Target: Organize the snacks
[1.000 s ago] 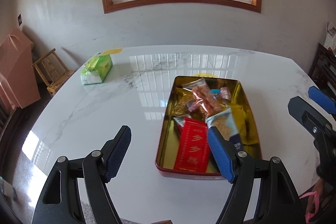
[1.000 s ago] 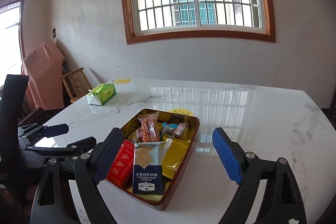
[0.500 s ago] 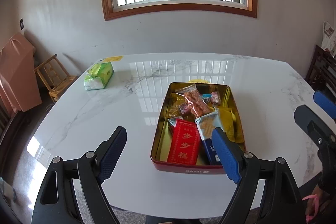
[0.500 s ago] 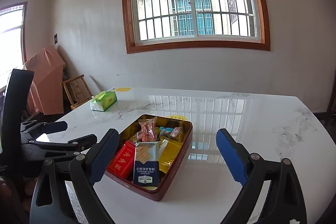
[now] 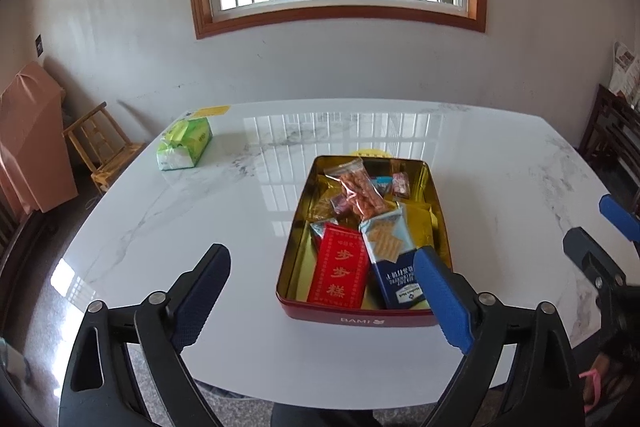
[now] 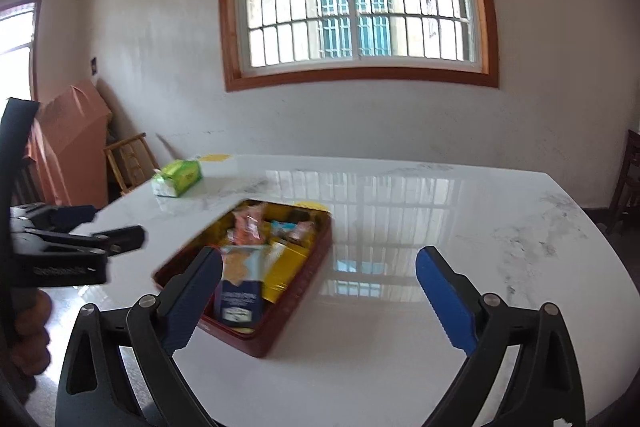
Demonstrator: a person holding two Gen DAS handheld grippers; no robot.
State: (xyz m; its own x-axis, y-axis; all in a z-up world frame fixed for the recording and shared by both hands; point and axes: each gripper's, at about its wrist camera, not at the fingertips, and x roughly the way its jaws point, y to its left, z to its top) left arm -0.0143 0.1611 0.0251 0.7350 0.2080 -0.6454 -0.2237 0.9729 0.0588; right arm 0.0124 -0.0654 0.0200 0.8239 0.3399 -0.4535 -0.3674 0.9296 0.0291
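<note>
1. Both our tongs gape wide, gripping nothing: left gripper point(image 5: 322, 291) and right gripper point(image 6: 320, 291) hang above the near table point(image 5: 240, 211) edge, touching nothing.
2. Snacks sit in the red tin point(image 5: 360, 317): red box point(image 5: 340, 273), blue cracker pack point(image 5: 394, 259), clear peanut bag point(image 5: 358, 189).
3. Versus 0.5 s ago: we've pulled back from the tin; right view has swung right and blurred.

Black gripper point(image 5: 320, 291), blue fingers point(image 5: 440, 295)
</note>
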